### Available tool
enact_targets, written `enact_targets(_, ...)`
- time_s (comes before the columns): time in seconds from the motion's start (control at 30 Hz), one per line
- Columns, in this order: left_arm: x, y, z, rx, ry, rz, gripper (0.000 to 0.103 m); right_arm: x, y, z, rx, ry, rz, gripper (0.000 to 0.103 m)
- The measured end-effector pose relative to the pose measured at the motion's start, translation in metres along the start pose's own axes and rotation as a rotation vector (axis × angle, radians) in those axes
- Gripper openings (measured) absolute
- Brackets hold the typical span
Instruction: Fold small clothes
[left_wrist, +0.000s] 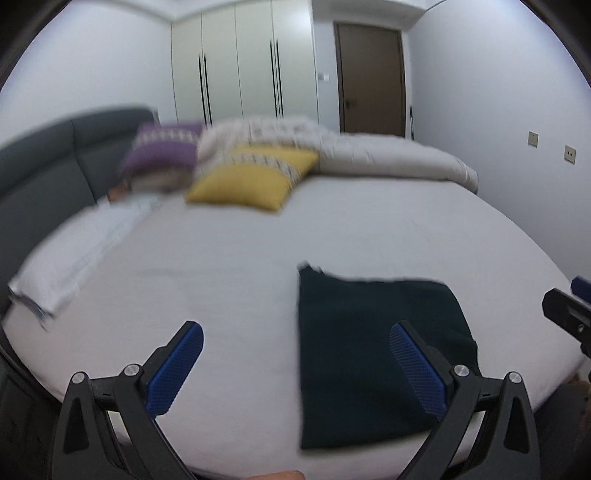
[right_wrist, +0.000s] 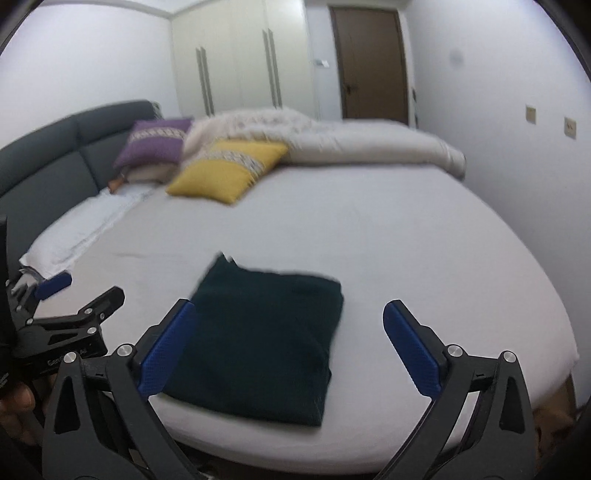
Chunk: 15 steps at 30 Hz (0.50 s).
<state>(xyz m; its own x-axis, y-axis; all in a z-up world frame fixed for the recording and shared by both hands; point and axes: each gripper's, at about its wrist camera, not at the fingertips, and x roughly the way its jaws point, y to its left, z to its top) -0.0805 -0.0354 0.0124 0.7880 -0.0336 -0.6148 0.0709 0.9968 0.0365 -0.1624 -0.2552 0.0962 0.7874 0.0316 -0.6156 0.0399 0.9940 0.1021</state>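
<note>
The dark green cloth (right_wrist: 262, 339) lies folded into a rough rectangle on the white sheet of the bed (right_wrist: 406, 240), close to the near edge, with its long axis running from that edge away toward the pillows. Both tools hang above it with nothing between their blue pads. The right gripper (right_wrist: 290, 350) has its jaws wide apart, and the cloth sits below and ahead of it, reaching its left finger and stopping short of the right one. The left gripper (left_wrist: 295, 365) is also spread wide, and the cloth (left_wrist: 373, 354) lies off to its right, under its right finger only. So the right hand looks the nearer and better centred of the 2 for any further fold or for lifting the piece away. The only writing in view is small white lettering on the black body of the left tool, too blurred to read.
</note>
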Motion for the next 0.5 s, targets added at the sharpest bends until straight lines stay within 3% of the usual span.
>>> enact_targets(0.27, 0.053, 0.005, -0.035, -0.07, 0.166, -0.037, 0.103, 0.068, -0.012, -0.037, 0.048, 0.125, -0.101, 0.102)
enact_targets(0.5, 0.065, 0.001, -0.05, -0.05, 0.181, -0.02, 0.103, 0.097, -0.007, -0.062, 0.037, 0.174, -0.111, 0.102)
